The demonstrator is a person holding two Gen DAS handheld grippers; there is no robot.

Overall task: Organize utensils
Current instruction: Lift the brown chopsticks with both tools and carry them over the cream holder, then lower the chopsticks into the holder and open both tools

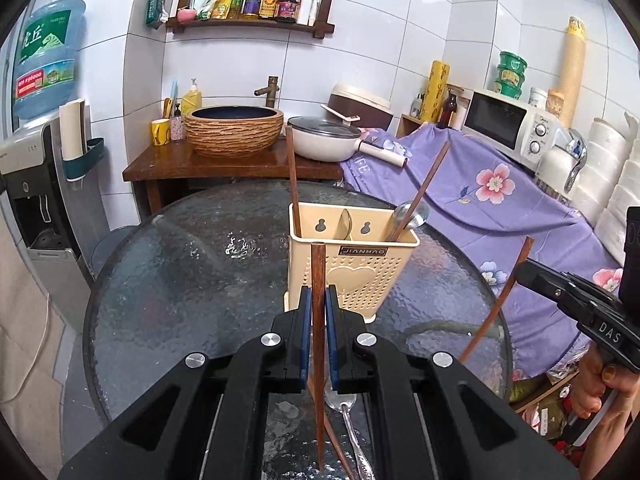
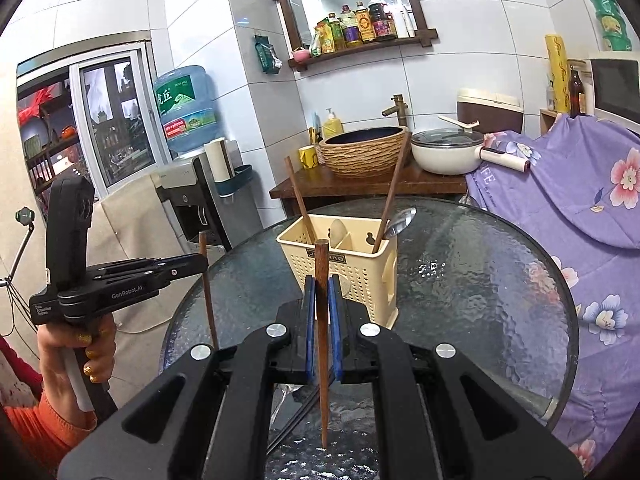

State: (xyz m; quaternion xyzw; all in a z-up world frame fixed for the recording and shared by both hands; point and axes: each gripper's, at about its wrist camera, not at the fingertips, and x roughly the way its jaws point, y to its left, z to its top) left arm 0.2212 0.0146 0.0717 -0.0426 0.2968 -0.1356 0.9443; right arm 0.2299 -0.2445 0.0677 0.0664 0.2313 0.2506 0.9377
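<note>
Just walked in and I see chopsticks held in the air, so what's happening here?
A person is sorting utensils into the cream holder on the glass table. Each hand-held gripper, left and right, is shut on one upright wooden chopstick. The holder already has two chopsticks and spoons; another spoon lies on the table.

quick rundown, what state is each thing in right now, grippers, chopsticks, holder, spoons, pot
left gripper: shut on a chopstick, held upright
right gripper: shut on a second chopstick, held upright
utensil holder: upright on the glass table, with two chopsticks and two spoons standing in it
spoon on table: lying flat, below the left gripper
pot: lid on
</note>
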